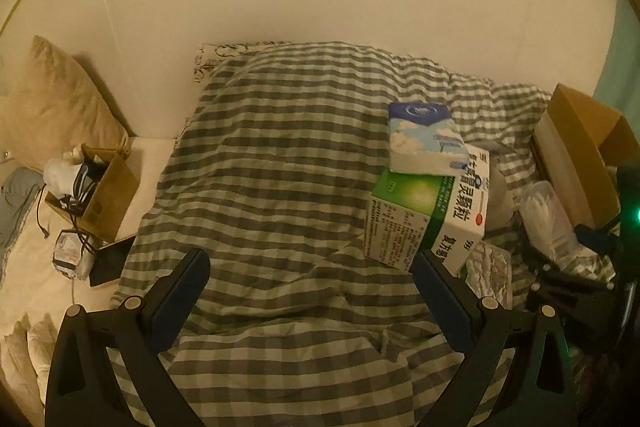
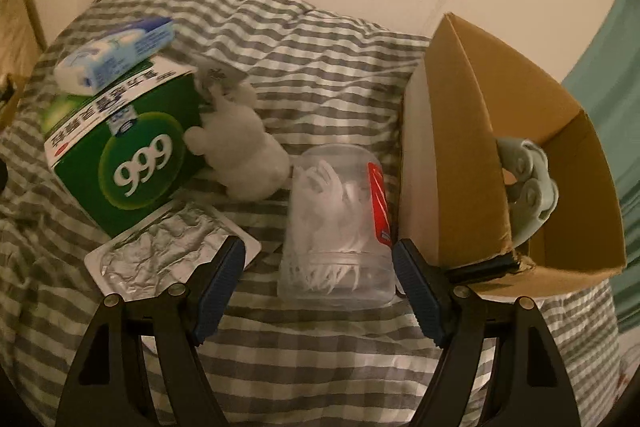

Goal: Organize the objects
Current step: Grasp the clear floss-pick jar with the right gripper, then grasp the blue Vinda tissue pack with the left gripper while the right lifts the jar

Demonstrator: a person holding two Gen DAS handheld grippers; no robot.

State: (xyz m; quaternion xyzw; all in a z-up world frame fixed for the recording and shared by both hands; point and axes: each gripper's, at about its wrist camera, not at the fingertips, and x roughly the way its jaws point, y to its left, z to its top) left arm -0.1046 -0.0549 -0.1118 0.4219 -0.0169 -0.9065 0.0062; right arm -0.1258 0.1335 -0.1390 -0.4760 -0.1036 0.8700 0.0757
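The right gripper (image 2: 320,259) stands wide open over the striped quilt (image 2: 320,355), nothing pressed between its pads, and the clear plastic jar (image 2: 336,219) lies on its side in the gap just ahead of the fingertips, touching neither finger as far as can be seen. The jar's long axis runs straight away from the gripper, its transparent near end towards the tool, and its red label (image 2: 378,203) turned towards the right finger; white picks fill it. Left of the left finger lies a crumpled foil blister sheet (image 2: 160,259), partly under that fingertip. Beyond it, ahead and to the left, a green 999 medicine box (image 2: 132,163) sits tilted, with a blue and white tissue pack (image 2: 116,55) resting on top, and a white plush toy (image 2: 244,155) leans against the box's right side, just left of the jar's far end. Right of the right finger stands an open cardboard box (image 2: 460,155) holding a pale green object (image 2: 528,179). The left gripper (image 1: 312,267) is likewise open and empty above bare quilt, its right finger just before the medicine box's near corner; far to its left sits a smaller carton of cables (image 1: 100,187).
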